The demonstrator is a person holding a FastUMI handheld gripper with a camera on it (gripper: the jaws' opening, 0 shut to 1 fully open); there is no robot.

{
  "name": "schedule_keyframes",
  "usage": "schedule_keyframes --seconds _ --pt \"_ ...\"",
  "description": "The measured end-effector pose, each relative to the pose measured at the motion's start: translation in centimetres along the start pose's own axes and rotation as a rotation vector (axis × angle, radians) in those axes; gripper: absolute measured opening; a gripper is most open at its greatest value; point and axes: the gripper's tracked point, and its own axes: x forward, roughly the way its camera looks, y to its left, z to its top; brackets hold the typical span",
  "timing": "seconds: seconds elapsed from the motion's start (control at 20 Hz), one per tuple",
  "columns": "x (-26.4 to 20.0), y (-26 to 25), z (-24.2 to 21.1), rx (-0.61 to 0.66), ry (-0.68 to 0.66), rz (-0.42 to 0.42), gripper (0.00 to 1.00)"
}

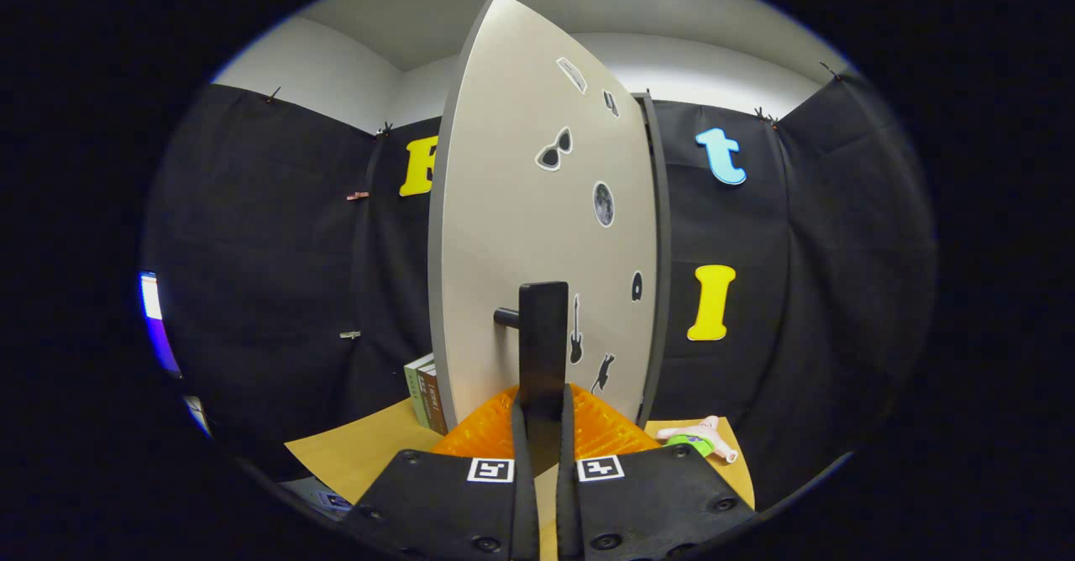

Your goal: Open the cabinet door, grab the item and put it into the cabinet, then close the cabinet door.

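Observation:
A pale grey cabinet door [537, 208] with small stickers stands swung out toward me, hinged on its right side against the dark cabinet frame [663, 275]. Its black upright handle [542, 334] rises from between my fingers. My gripper [542, 427] is shut on the lower part of this handle, one finger [483, 435] on each side. A small pink and green toy [699, 441] lies on the tan table [353, 452], to the right of my fingers and just past the door's hinge side.
Two upright books [427, 393] stand on the table behind the door's free left edge. Black cloth walls close in the booth on the left, back and right.

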Motion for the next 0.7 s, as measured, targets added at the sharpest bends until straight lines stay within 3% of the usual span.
schedule_keyframes --seconds 0.55,0.7 --pt "-1.9 -8.7 -0.4 -0.075 -0.002 -0.202 0.11" --pt "-2.4 -9.8 -0.7 -0.031 -0.005 -0.23 0.08"
